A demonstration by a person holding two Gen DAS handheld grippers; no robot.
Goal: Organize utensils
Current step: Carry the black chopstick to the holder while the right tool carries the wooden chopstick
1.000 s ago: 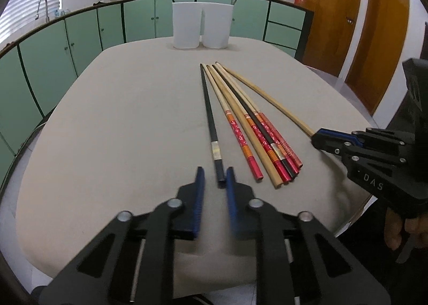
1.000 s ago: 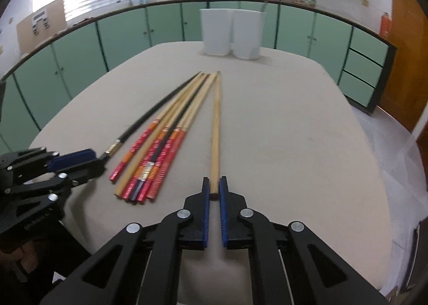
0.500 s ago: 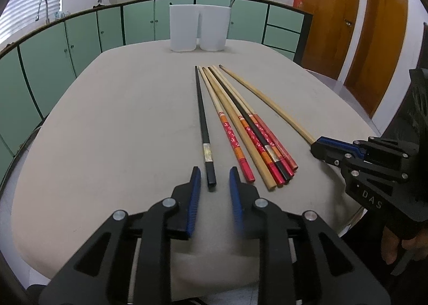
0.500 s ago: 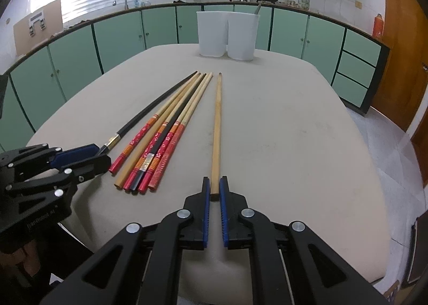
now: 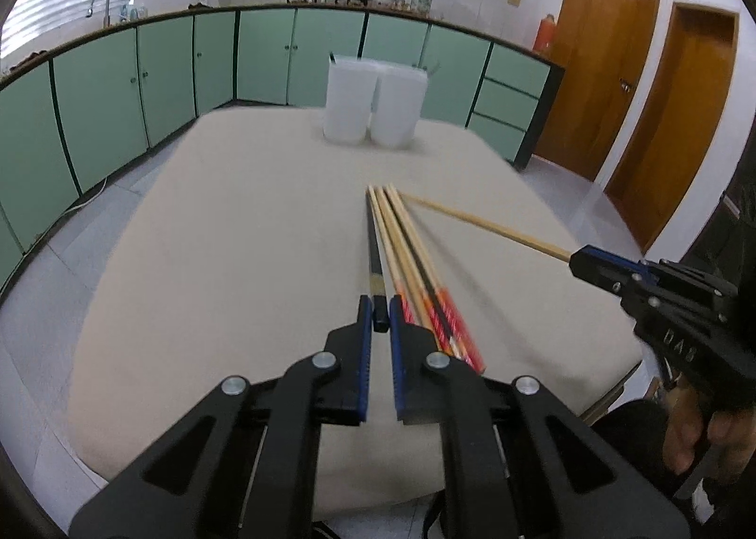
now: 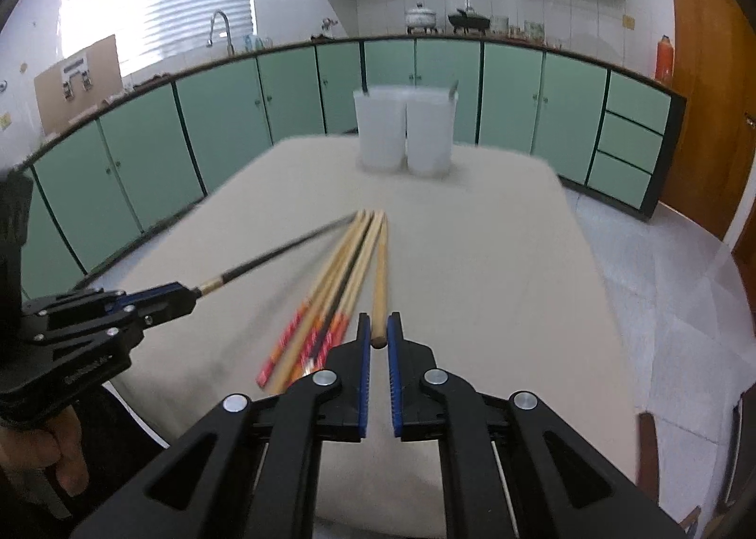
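Left gripper (image 5: 379, 320) clamping black chopstick (image 5: 373, 251), right gripper (image 6: 378, 337) clamping wooden chopstick (image 6: 379, 284), both apparently lifted since before

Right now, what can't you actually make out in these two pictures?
- Two white plastic cups: contents hidden by their walls, both views.
- Red-patterned wooden chopsticks: pattern motion-blurred; near ends behind right gripper.
- Black chopstick: end hidden between left gripper pads.
- Plain wooden chopstick: grip tightness unclear.

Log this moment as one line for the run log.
left gripper: shut on black chopstick | right gripper: shut on plain wooden chopstick | both lifting | white cups: upright, far end
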